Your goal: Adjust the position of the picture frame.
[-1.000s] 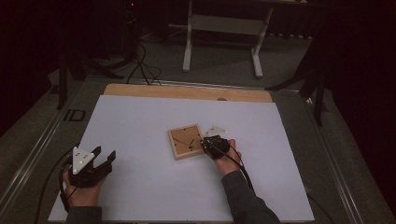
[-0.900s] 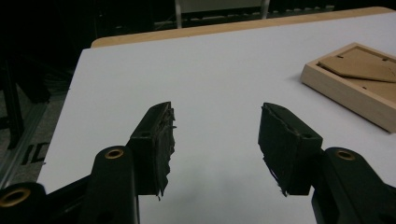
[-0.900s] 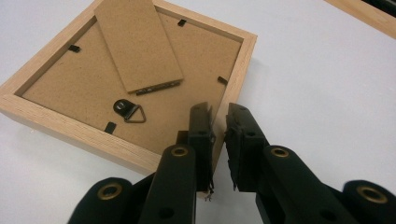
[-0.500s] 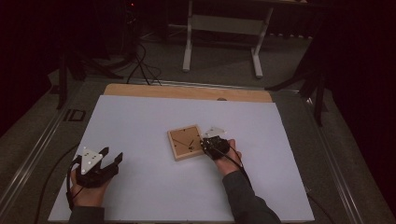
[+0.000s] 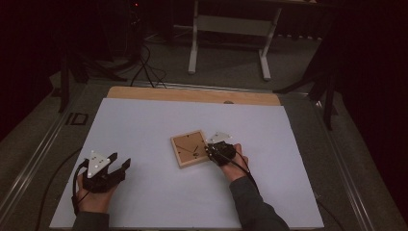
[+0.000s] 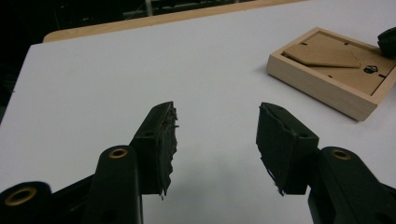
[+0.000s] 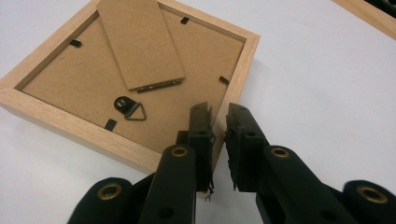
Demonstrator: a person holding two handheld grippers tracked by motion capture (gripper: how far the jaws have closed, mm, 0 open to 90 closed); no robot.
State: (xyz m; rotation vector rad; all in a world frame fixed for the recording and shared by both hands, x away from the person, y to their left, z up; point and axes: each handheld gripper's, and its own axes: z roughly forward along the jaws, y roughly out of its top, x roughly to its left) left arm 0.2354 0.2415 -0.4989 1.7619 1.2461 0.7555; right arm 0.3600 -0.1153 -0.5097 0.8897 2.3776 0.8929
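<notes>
— Left gripper [image 5: 121, 166] has crept rightward along the desk [image 5: 144, 120], jaws closing slightly, still empty.
— And the square pale wooden picture frame [image 5: 189, 148]?
— Face-down, mid-desk; right gripper [image 7: 218, 122] pinches its right rail. Light, stiff, probably glazed: hold the rails.

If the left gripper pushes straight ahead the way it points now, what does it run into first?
Probably nothing soon: ahead of the open left gripper lies bare white table sheet. The wooden picture frame sits off to the right of its line, though depth is hard to judge.
</notes>
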